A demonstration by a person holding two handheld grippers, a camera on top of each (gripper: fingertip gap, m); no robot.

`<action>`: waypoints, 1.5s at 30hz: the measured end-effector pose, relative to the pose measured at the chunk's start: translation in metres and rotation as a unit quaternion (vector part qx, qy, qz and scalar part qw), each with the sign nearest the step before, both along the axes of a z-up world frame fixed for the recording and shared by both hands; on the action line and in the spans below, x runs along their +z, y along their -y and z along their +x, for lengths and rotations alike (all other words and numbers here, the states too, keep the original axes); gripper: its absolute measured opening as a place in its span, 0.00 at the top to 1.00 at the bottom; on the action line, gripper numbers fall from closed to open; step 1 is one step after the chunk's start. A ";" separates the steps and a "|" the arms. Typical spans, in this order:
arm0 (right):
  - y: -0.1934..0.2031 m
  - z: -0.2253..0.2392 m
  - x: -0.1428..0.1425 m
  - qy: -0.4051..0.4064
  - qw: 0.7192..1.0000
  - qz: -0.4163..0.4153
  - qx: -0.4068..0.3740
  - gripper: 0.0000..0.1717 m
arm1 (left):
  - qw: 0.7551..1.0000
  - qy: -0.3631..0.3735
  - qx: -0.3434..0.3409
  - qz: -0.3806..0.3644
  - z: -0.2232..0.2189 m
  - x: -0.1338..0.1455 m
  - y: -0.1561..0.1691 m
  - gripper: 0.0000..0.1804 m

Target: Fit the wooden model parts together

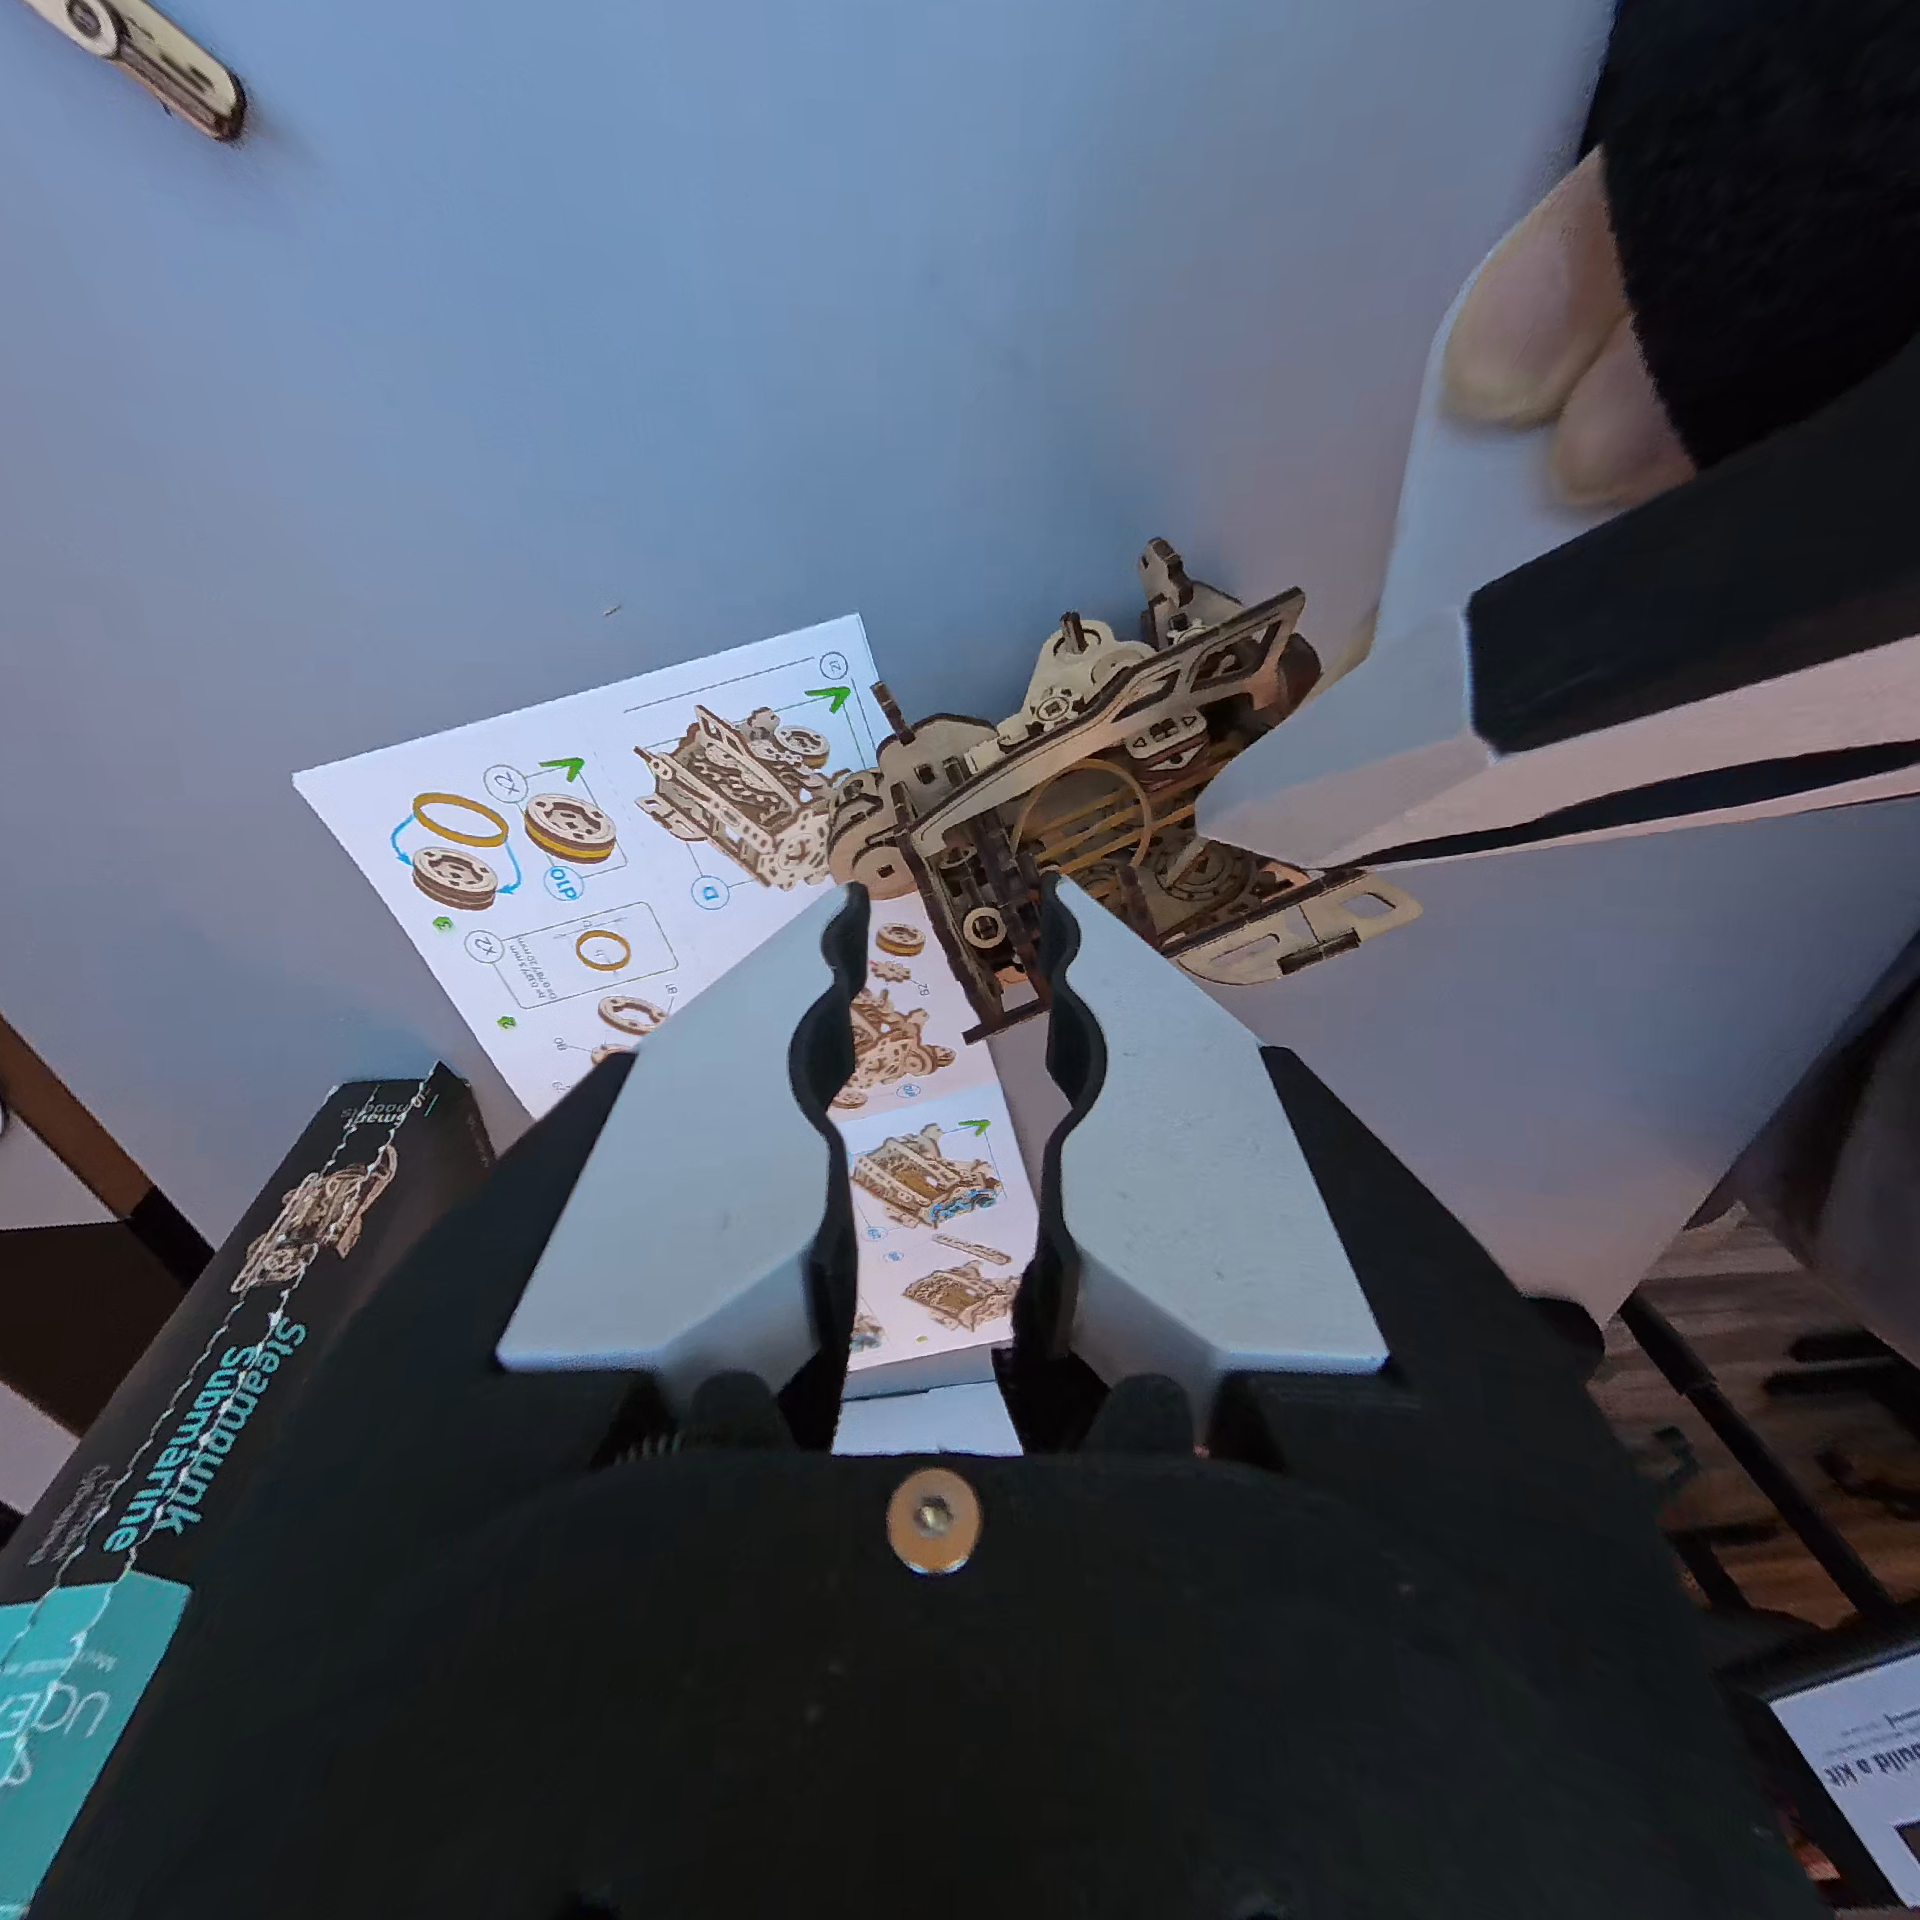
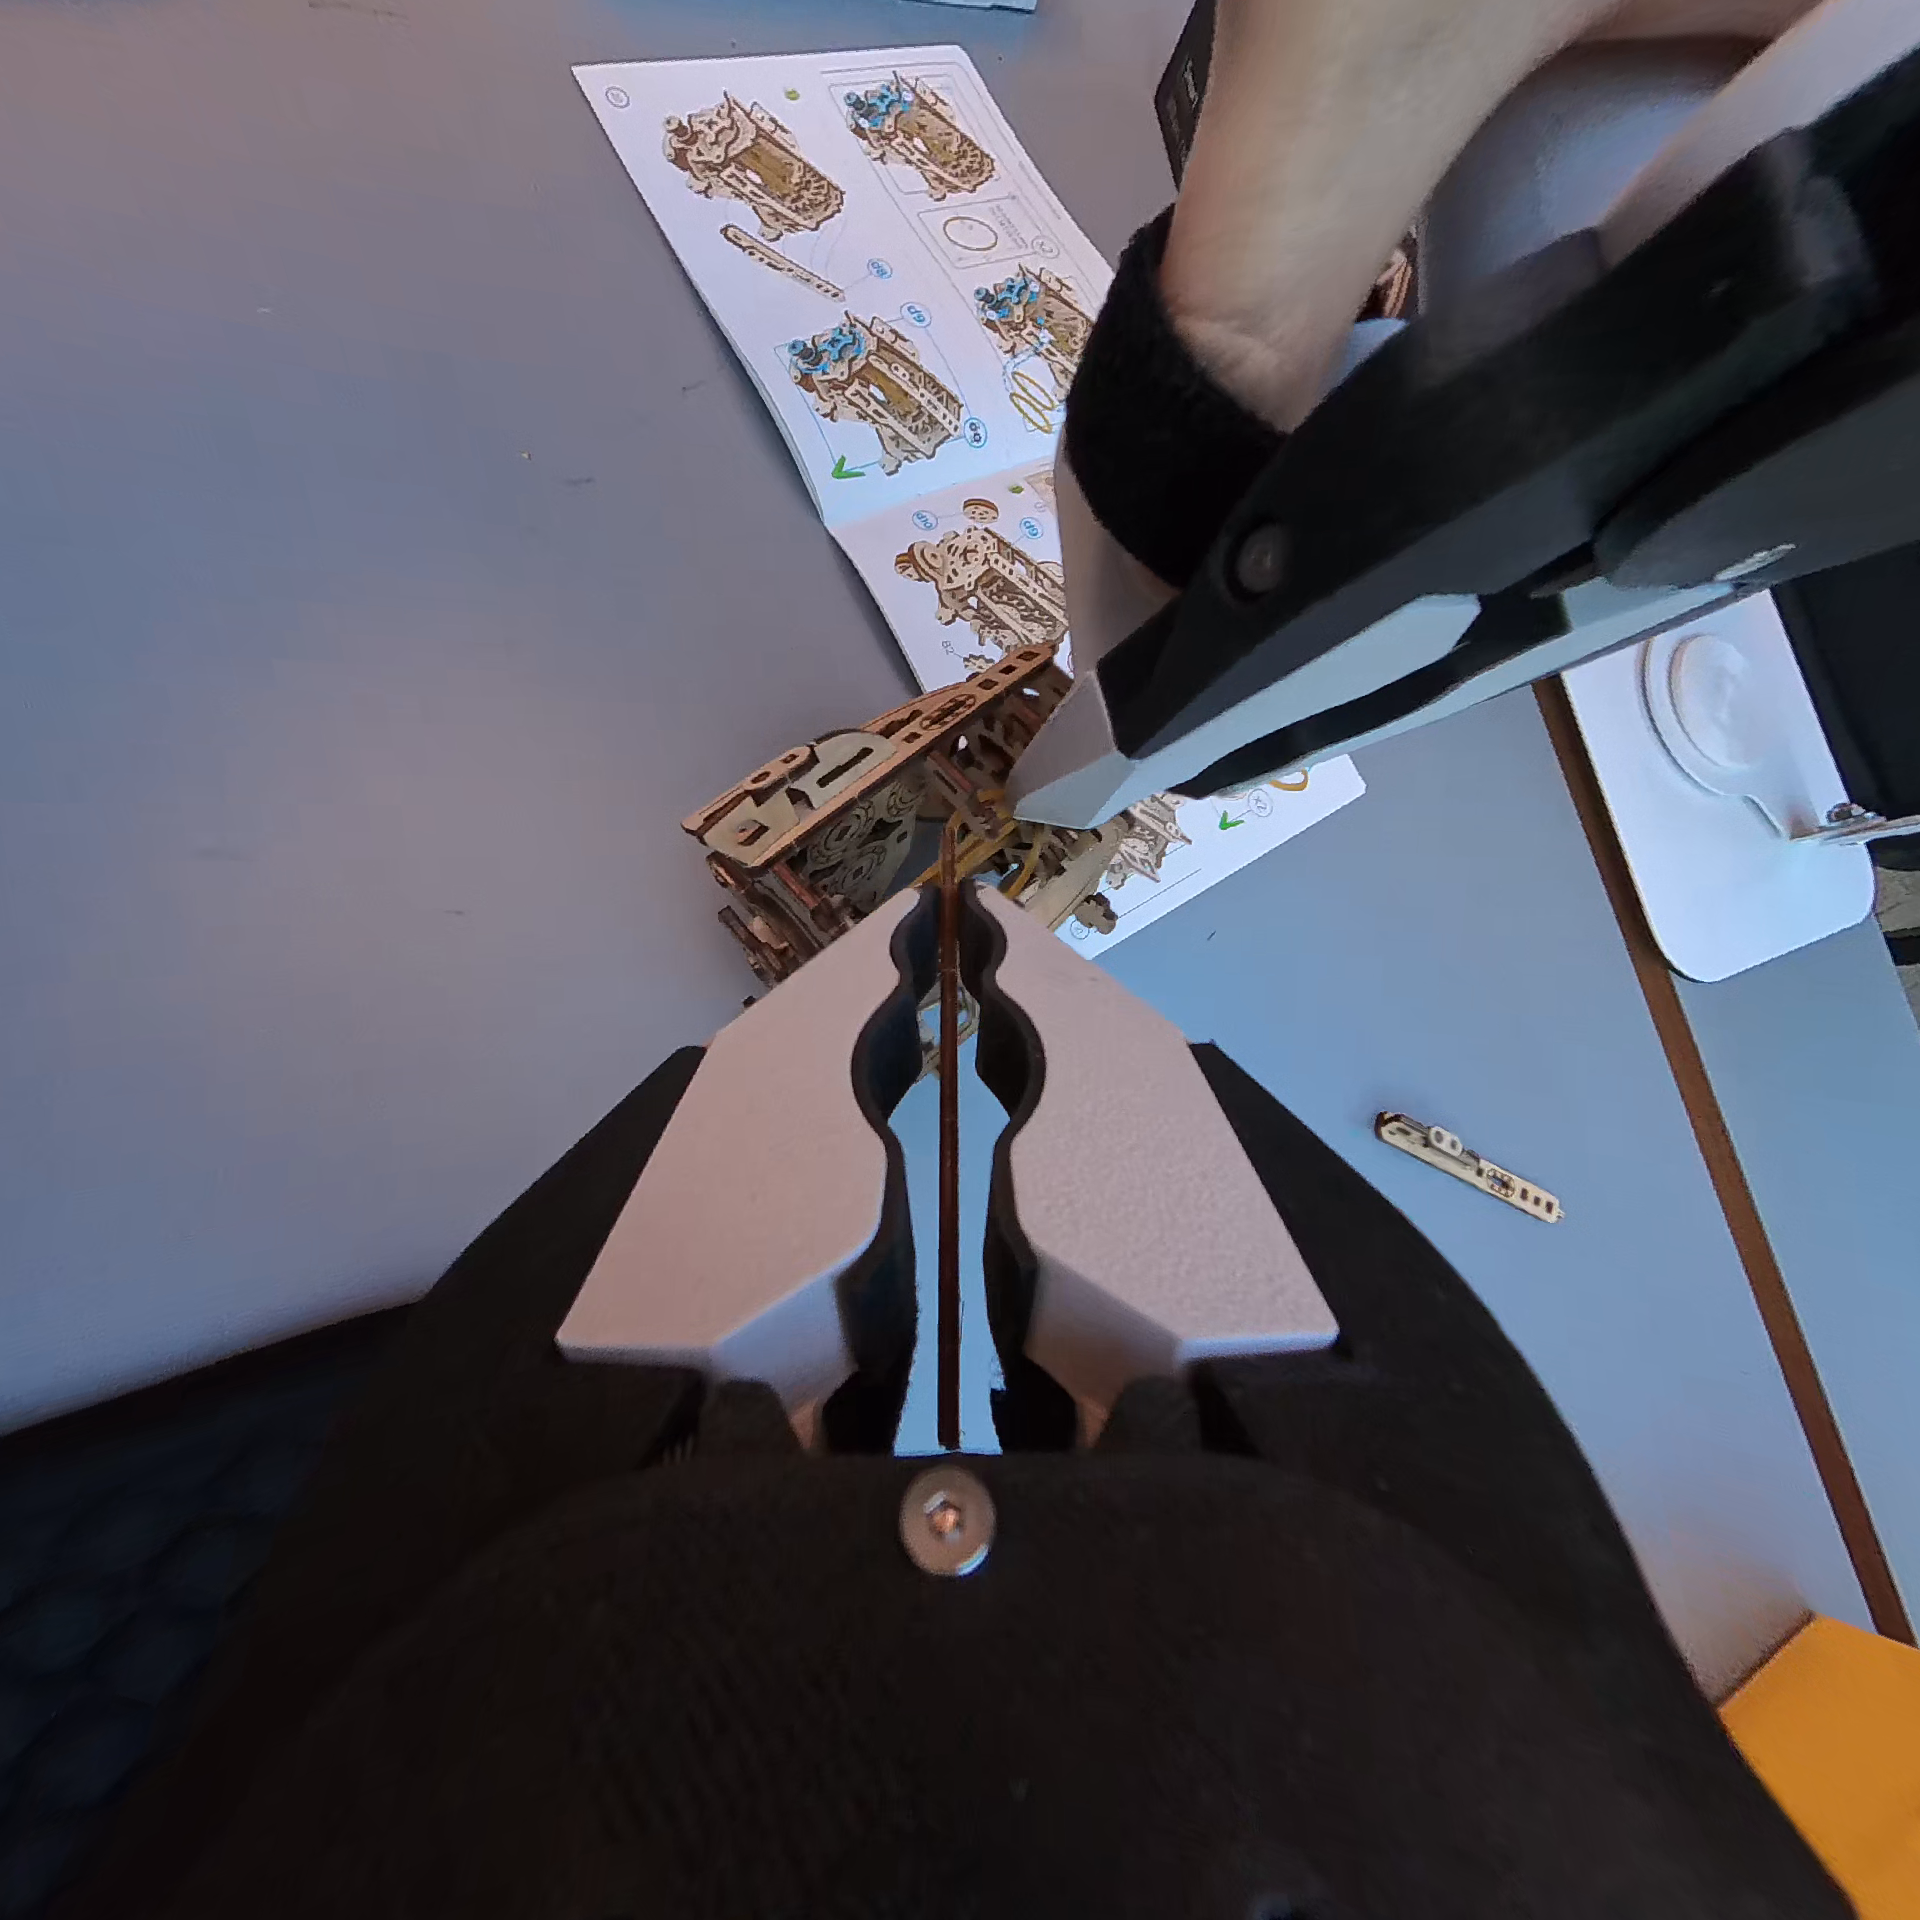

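The right gripper (image 2: 943, 914) pinches a thin wooden strip (image 2: 948, 1143) edge-on, its tip at the wooden model (image 2: 831, 810) at twelve o'clock; I'd keep it square to the slot. The left gripper (image 1: 951, 914) stands released beside the frame (not gripping). One model, one booklet (image 2: 862, 260), one spare strip (image 2: 1465, 1164) at three o'clock.

Hobby desk: grey tabletop (image 1: 727, 364), instruction booklet (image 1: 582, 831), kit box (image 1: 208, 1351).
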State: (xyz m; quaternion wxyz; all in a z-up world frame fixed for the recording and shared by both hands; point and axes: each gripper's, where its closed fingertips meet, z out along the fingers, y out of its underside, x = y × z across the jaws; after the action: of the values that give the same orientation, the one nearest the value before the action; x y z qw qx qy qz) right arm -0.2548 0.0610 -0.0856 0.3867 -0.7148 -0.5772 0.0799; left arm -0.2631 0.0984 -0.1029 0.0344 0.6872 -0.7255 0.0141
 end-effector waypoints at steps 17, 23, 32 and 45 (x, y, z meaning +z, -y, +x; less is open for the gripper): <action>0.004 -0.002 -0.002 -0.013 1.000 0.010 0.008 1.00 | 1.000 -0.024 -0.001 -0.010 -0.010 -0.002 0.001 0.85; 0.006 -0.004 -0.004 -0.010 1.000 0.006 0.012 1.00 | 0.999 -0.036 -0.006 0.001 -0.012 0.000 -0.001 0.86; 0.007 -0.008 -0.001 -0.020 1.000 0.013 0.013 1.00 | 0.996 -0.083 0.011 0.036 -0.023 0.001 -0.003 0.88; -0.011 -0.013 -0.002 0.002 0.996 0.091 0.004 0.99 | 0.995 -0.083 0.025 0.051 -0.025 0.000 -0.006 0.88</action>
State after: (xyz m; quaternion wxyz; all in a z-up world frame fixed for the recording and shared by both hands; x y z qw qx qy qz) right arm -0.2681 0.0719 -0.0873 0.4487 -0.6743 -0.5858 0.0278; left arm -0.2884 0.1049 -0.1026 0.0592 0.7050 -0.7022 -0.0796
